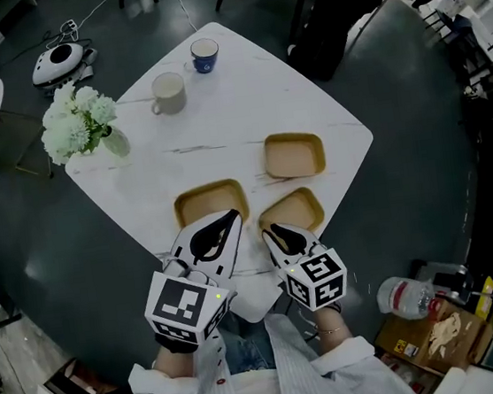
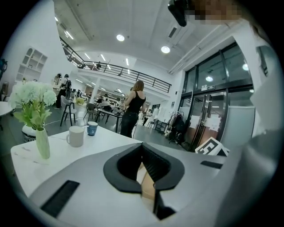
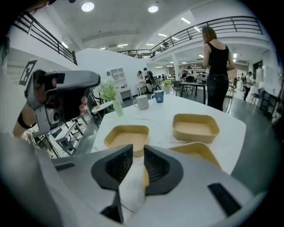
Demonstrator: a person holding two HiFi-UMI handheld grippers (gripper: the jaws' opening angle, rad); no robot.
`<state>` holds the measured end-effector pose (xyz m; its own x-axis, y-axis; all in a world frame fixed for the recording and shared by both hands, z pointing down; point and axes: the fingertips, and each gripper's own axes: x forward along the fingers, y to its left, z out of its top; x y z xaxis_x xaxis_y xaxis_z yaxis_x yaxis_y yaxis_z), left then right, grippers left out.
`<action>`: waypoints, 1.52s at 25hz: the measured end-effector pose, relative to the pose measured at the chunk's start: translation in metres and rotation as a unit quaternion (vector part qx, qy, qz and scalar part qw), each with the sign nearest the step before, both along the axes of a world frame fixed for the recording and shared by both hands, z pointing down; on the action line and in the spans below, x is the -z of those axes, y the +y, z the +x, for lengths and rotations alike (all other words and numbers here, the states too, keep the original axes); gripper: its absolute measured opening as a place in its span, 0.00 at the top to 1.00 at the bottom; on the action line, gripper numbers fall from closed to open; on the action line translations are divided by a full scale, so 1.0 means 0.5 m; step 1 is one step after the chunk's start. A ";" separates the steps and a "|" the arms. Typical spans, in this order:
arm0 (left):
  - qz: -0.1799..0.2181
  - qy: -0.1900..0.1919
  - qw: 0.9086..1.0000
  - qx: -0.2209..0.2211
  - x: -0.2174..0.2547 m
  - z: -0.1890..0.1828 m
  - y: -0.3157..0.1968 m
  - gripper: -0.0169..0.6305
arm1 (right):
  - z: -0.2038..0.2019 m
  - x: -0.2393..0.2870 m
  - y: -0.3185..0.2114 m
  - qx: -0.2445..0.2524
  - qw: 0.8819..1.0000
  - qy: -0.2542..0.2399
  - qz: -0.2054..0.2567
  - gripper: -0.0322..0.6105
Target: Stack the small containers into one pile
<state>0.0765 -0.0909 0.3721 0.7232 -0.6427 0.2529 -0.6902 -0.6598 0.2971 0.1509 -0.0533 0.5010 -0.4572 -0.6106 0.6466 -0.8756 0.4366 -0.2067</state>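
As both point forward, left tongs [image 1: 230, 215] pinched, right tongs [image 1: 269, 230] slightly parted

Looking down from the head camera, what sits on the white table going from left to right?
flowers → white mug → blue cup → far container

White marble table [image 1: 245, 111], white mug [image 1: 168, 92] and blue cup [image 1: 204, 55] far beyond the jaws, flower vase [image 1: 81, 123] ahead-left, plastic bottle [image 1: 404, 297] rearward right.
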 end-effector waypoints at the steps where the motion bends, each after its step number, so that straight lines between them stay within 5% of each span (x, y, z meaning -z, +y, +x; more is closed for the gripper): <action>1: -0.003 0.001 1.000 -0.001 -0.005 0.000 0.002 0.95 | -0.001 -0.012 0.003 0.002 1.000 0.005 -0.007 0.84; 21: -0.033 0.009 0.999 0.004 -0.061 -0.031 0.016 0.95 | 0.006 -0.132 0.017 0.047 0.984 0.155 -0.073 0.81; 38: -0.037 0.014 0.999 0.023 -0.066 -0.058 0.007 0.95 | 0.007 -0.141 0.012 0.084 0.970 0.214 -0.081 0.91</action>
<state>0.0474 -0.0872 0.4053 0.7005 -0.6559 0.2812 -0.7103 -0.6027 0.3635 0.1546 -0.0471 0.5716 -0.2102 -0.4243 0.8808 -0.8154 0.5732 0.0815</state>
